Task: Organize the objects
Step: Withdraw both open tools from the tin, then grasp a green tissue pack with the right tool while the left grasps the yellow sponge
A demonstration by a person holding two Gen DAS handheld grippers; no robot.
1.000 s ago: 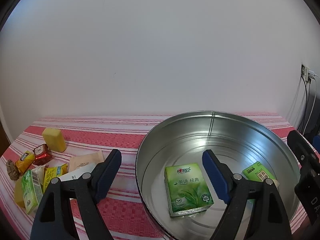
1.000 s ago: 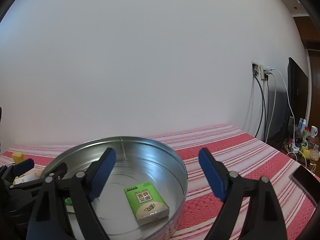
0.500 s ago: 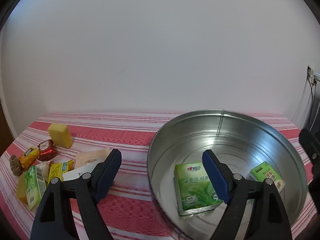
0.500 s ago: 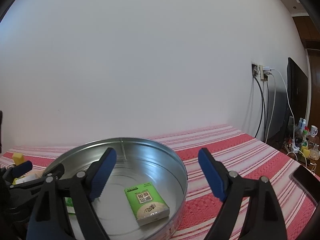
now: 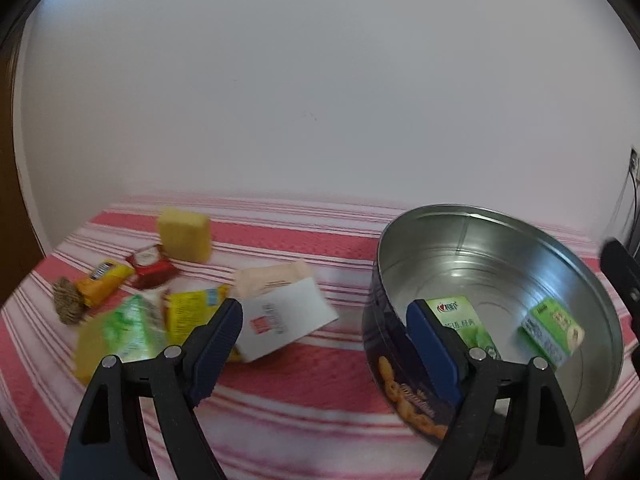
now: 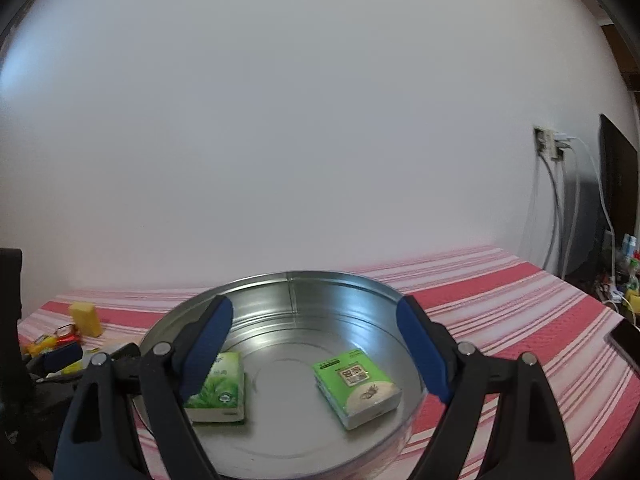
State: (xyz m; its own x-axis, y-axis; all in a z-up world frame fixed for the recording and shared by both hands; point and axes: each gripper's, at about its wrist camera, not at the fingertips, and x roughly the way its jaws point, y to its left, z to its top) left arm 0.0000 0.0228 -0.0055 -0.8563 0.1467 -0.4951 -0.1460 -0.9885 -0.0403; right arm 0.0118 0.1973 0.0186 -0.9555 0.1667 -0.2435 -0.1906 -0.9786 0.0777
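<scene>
Left wrist view: the left gripper [image 5: 324,326] has swung away from the round silver metal tin [image 5: 460,240], which a second ago sat dead ahead and now lies off its right finger. Jaws spread wide, nothing between them. Ahead and to the left sits the unsorted pile: a white paper packet [image 5: 286,322] just past the left fingertip, a yellow sachet [image 5: 192,312], a green tissue pack [image 5: 128,330], a yellow sponge block [image 5: 185,234], a red-wrapped sweet [image 5: 150,266]. Looks like it's heading for the next pick. Two green tissue packs [image 5: 460,322] already lie in the tin, so sorting is under way with most still out.

Right wrist view: the right gripper [image 6: 314,344] has barely budged, hanging over the tin with fingers parted and empty, both packs below it.

Underneath runs a red-and-white striped tablecloth [image 6: 500,292]; beyond, a plain white wall [image 6: 320,120], with a socket and cables [image 6: 550,148] off to the right.
</scene>
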